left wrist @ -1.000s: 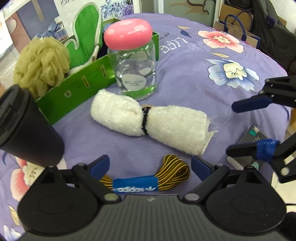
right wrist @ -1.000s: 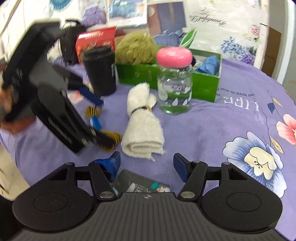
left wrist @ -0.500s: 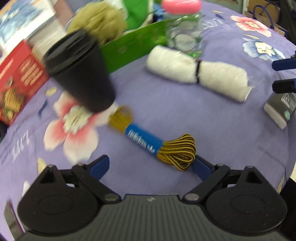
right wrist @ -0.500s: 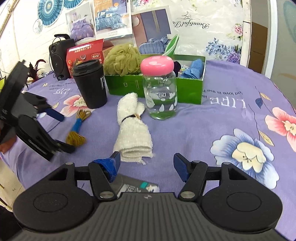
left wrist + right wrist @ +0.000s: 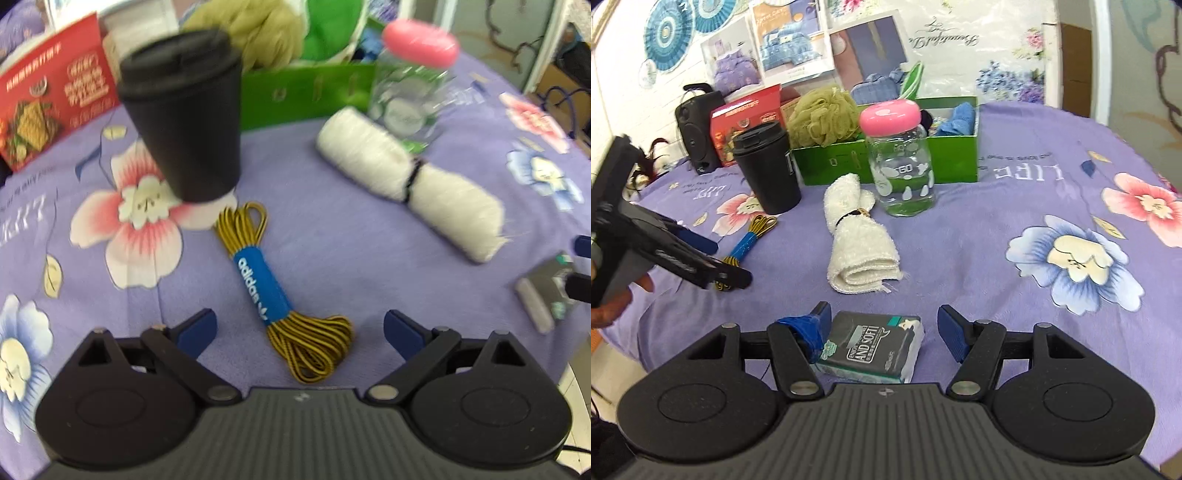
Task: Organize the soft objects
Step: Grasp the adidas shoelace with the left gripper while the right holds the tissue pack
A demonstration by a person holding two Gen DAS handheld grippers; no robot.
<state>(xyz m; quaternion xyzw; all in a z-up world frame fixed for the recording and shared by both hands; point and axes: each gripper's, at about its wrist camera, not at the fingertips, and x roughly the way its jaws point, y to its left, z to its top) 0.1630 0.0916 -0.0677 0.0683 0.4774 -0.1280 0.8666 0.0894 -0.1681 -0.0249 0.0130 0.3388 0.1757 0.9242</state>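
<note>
Our left gripper (image 5: 300,334), fingers spread, straddles the limp, light shoelace bundle (image 5: 275,291) before the black cup (image 5: 184,114); we'd pinch its blue band. Rightward, our right gripper (image 5: 882,332) brackets the squashy tissue pack (image 5: 871,347), ungripped.

White "adidas" with the trefoil mark on the blue paper band (image 5: 261,286) around the yellow-and-black shoelace bundle (image 5: 284,295). "AND SOFT" in pale capitals on the dark tissue pack (image 5: 873,347), smaller print beside it too small to read. "LIFE", seen upside down, printed on the purple floral cloth (image 5: 1027,171) over the counter, and again near the black cup. Cursive "Beautiful", upside down, on the white floral packaging (image 5: 953,38) against the wall. "Sweet" atop a bedding poster (image 5: 790,35). White characters on the red box (image 5: 55,96), blurred and unreadable.
</note>
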